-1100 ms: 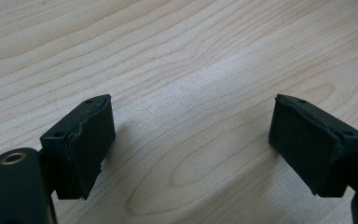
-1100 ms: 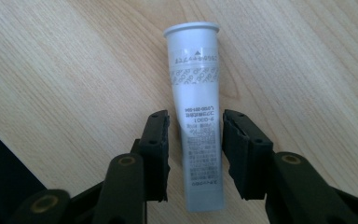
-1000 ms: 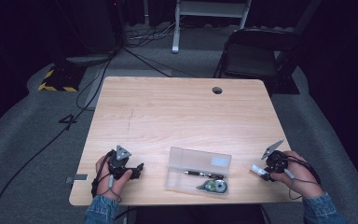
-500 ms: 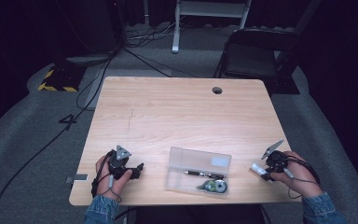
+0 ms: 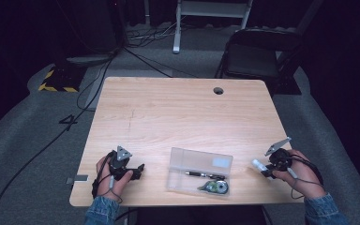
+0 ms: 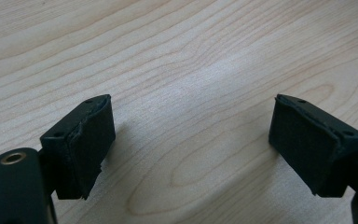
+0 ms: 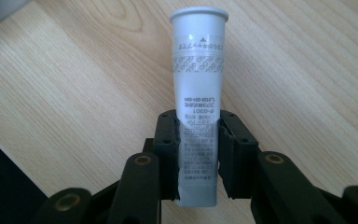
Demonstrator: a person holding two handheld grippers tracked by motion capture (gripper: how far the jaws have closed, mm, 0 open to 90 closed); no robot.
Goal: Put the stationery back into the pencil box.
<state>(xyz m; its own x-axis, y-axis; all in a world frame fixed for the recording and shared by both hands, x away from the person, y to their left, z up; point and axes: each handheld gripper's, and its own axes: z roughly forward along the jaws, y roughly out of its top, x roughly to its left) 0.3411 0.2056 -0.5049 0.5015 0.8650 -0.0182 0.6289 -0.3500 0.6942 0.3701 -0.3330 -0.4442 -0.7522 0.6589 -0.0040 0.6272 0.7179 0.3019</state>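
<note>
Table (image 5: pixel 183 122) evenly lit from above; surroundings nearly black. High view soft, grainy. Gripper views sharp, soft shadows under jaws.

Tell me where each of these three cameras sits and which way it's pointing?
High view: above the person's side, looking forward and down at the table, clear case, both hands.
Left gripper view: rides the left gripper, looking along its open jaws at bare wood.
Right gripper view: rides the right gripper, jaws clamping a white tube.
Shared: the tube also shows in the high view.
</note>
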